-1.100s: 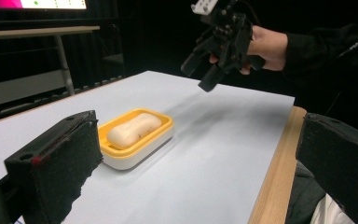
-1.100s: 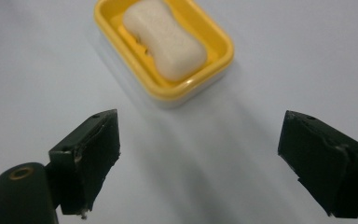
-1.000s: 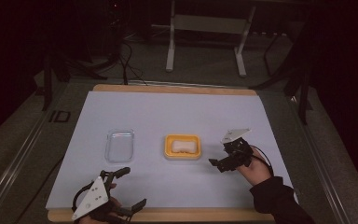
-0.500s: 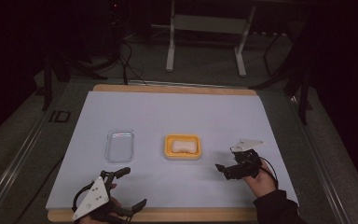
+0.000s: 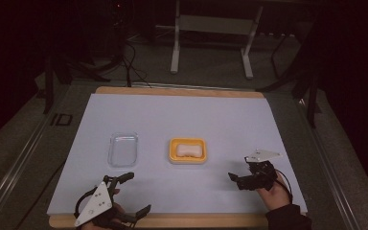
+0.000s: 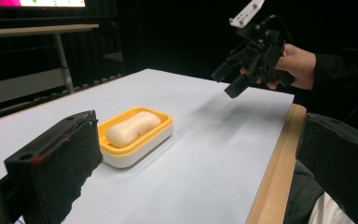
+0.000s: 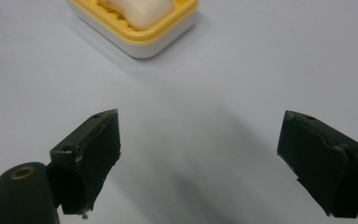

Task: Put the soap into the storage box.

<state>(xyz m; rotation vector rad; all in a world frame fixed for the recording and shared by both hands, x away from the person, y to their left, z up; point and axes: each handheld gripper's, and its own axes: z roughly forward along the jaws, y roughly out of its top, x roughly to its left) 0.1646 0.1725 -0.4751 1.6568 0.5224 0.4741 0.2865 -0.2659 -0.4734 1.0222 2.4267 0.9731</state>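
A yellow soap dish (image 5: 188, 151) with a pale bar of soap (image 5: 187, 149) in it sits mid-table; the dish (image 6: 137, 135) and its soap (image 6: 133, 126) lie ahead of the left jaws, and the dish (image 7: 140, 23) is at the top of the right gripper view. A clear plastic lid (image 5: 123, 148) lies flat to its left. My left gripper (image 5: 135, 194) is held at the near left edge, open and empty (image 6: 196, 144). My right gripper (image 5: 235, 180) hovers right of and nearer than the dish, open with nothing between its jaws (image 7: 205, 154); from the left gripper view it hangs in the air (image 6: 242, 70).
A white sheet (image 5: 182, 120) covers the wooden tabletop (image 5: 182, 91), whose wooden edge (image 6: 275, 158) runs near the left gripper. Metal stand legs (image 5: 211, 43) and cables (image 5: 129, 57) are on the dark floor beyond the far edge.
My right gripper has drawn back from beside the dish toward the near right edge of the table. The left gripper, dish and lid have stayed put.
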